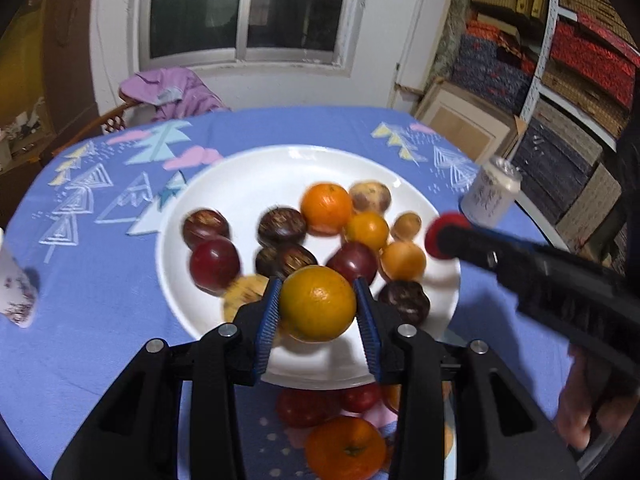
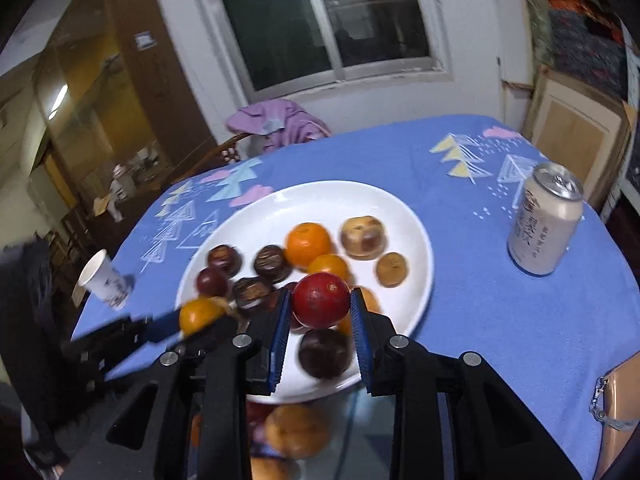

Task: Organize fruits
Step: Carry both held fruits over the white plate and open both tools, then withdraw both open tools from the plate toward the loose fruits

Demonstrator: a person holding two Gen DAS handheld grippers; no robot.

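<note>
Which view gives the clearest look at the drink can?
The right wrist view. There the can stands whole and upright on the blue tablecloth, right of the white plate, with lid and print visible. In the left wrist view the can is smaller, blurred and partly covered by the right gripper.

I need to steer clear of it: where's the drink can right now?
The drink can stands upright on the blue tablecloth, to the right of the white plate in both wrist views, apart from it, near the table's far right edge.
</note>
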